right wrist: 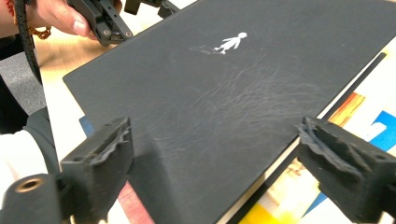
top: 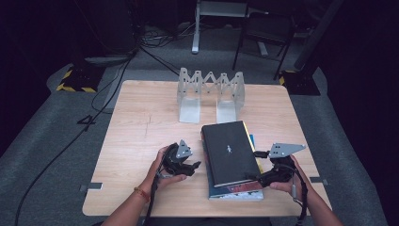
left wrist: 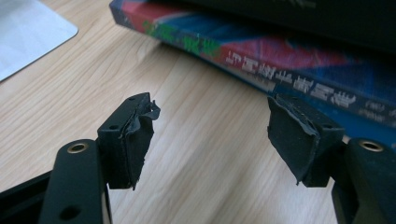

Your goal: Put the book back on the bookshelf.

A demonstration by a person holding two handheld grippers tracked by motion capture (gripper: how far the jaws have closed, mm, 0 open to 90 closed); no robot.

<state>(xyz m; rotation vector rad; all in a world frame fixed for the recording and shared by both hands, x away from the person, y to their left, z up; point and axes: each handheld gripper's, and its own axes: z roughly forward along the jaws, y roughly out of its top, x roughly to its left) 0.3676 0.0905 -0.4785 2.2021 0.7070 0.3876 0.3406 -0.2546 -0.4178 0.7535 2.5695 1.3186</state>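
Note:
A black book (top: 230, 153) with a small white figure on its cover (right wrist: 224, 88) lies on top of a colourful book (top: 235, 192) at the table's front right. My right gripper (top: 257, 166) is at the stack's right front corner. It is open, with its jaws (right wrist: 215, 158) spread wide over the black cover and the colourful book (right wrist: 355, 112) showing past the right jaw. My left gripper (top: 196, 165) stands open just left of the stack, low over the wood. Its jaws (left wrist: 212, 135) point at the colourful book's printed spine (left wrist: 261, 60) with nothing between them.
A folding metal book rack (top: 210, 94) stands at the back middle of the table, and one of its flat base plates (left wrist: 28, 32) lies on the wood. A black chair (top: 266, 33) and cables are on the floor behind. Bare wood stretches along the table's left side (top: 131, 141).

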